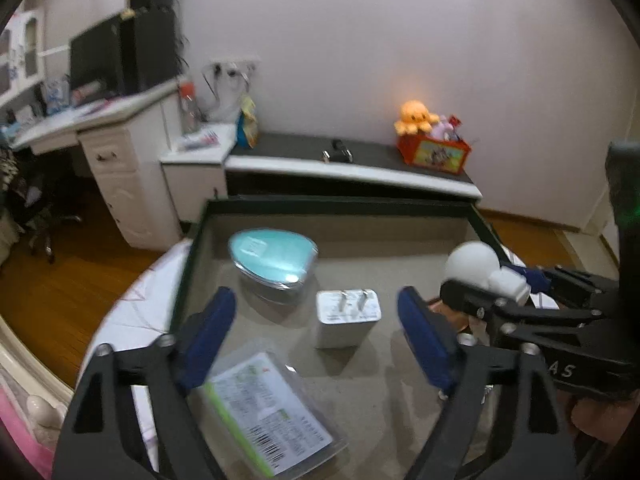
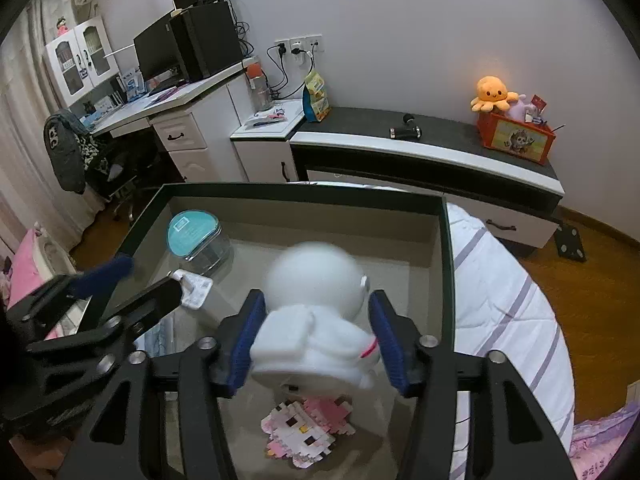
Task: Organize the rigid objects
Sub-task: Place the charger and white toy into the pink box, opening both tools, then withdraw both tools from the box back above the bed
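A dark-rimmed tray with a beige floor lies on the bed. In it are a clear case with a teal lid, a white plug adapter and a clear box with a green and white label. My left gripper is open and empty above the adapter and the label box. My right gripper is shut on a white astronaut figure and holds it above the tray; the figure also shows in the left wrist view. A pink and white block figure lies in the tray below it.
A low black-topped cabinet stands by the wall with a small dark object and a red toy box with an orange octopus plush. A white desk with a monitor is at the left. The striped bedding borders the tray.
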### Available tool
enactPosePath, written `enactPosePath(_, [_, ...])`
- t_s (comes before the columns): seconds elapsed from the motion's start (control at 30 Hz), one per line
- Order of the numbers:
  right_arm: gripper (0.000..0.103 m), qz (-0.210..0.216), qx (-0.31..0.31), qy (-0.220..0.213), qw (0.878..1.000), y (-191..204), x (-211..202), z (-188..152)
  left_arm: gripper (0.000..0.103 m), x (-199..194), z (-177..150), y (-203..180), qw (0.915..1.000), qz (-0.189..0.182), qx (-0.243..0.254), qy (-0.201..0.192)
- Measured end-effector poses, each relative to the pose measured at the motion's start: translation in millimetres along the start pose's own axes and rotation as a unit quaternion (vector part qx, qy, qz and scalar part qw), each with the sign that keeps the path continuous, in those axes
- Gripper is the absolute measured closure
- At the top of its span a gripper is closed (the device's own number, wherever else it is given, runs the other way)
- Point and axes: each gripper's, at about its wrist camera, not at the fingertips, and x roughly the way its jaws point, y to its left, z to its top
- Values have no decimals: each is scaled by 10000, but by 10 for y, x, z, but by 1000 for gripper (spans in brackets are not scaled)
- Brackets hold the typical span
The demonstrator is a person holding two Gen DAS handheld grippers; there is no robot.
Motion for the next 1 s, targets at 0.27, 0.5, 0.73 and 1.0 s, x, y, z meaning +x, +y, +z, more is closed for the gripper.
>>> enactPosePath(0.27, [0,142,286,-203,9993,8,-208,-84,0,-582,-53,167,9977,311,-80,-593])
enactPosePath(0.5, [0,145,447,-651,9968,101,-629,-239,0,-1036,-170,235,9958,421,-148,-803])
enactPosePath(0.73, [0,11,383,-1104,9932,240,-1206,-485,0,-1496,-390,187,9944,382,-170,-972])
enactPosePath(1.0, [0,-37,412,-1491,9880,344,-1797,-907,0,-2013,-711,13,9926,407,-42,-1143])
